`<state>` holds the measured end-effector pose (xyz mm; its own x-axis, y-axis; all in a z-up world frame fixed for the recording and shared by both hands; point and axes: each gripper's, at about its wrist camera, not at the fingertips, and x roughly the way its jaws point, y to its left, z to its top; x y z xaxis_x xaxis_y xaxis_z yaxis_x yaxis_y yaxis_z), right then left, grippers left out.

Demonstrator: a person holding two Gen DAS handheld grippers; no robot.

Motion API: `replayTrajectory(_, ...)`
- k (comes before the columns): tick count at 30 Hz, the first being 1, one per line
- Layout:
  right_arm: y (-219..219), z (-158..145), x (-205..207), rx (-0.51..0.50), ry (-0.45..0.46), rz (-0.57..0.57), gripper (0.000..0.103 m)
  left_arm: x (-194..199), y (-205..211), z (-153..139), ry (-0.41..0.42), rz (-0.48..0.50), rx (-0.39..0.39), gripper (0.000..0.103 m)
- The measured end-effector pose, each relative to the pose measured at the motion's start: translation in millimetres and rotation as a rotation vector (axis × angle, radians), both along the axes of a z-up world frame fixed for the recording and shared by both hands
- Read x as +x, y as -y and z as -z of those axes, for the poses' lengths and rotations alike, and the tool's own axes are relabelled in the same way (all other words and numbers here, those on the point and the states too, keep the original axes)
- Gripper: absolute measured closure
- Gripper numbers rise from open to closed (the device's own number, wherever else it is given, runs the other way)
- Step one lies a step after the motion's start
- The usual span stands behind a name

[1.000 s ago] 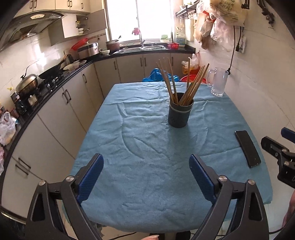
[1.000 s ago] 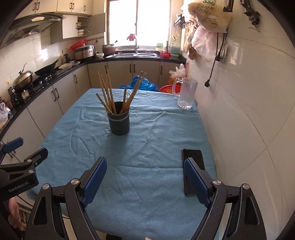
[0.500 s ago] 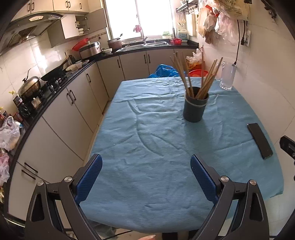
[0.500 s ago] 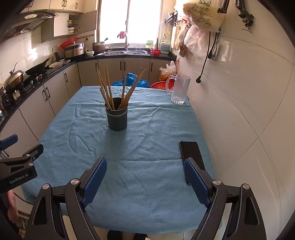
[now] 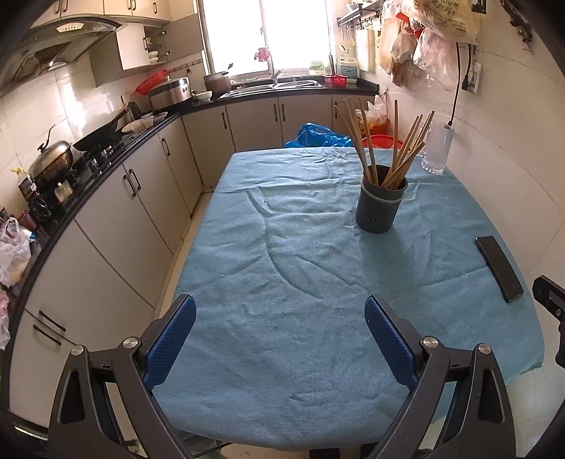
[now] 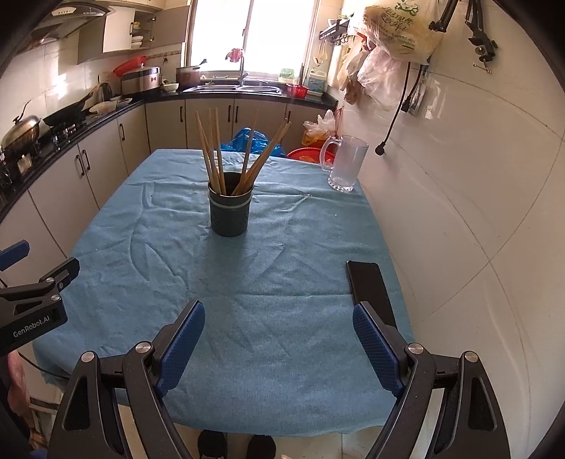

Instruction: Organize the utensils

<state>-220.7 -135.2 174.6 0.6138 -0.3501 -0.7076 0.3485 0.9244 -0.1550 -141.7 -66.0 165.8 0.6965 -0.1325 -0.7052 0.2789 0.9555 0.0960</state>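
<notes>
Both grippers gape empty; one holder (image 6: 229, 212) holds about eight chopsticks (image 6: 216, 155).

Daylight floods through a window (image 5: 265, 33) above the sink (image 5: 282, 84) in a narrow kitchen. Beige cabinets (image 5: 148, 190) under a black countertop (image 5: 106, 148) run along the left wall and beneath the window, with a range hood (image 5: 56, 46) overhead. A table under a blue cloth (image 5: 317, 282) stands against the white-tiled wall (image 6: 476, 212), where plastic bags (image 6: 395, 39) hang.
</notes>
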Motion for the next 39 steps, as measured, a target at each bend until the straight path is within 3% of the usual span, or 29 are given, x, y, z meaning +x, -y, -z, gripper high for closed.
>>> replayTrajectory(28,-11,3,11,-0.015,-0.036,0.008,0.014,10,-2,3,-0.008,0.023,-0.013,0.007)
replayTrajectory(39,-9,3,41,-0.019,-0.032,-0.061,0.014,27,-5,-3,0.02,-0.034,-0.001,0.007)
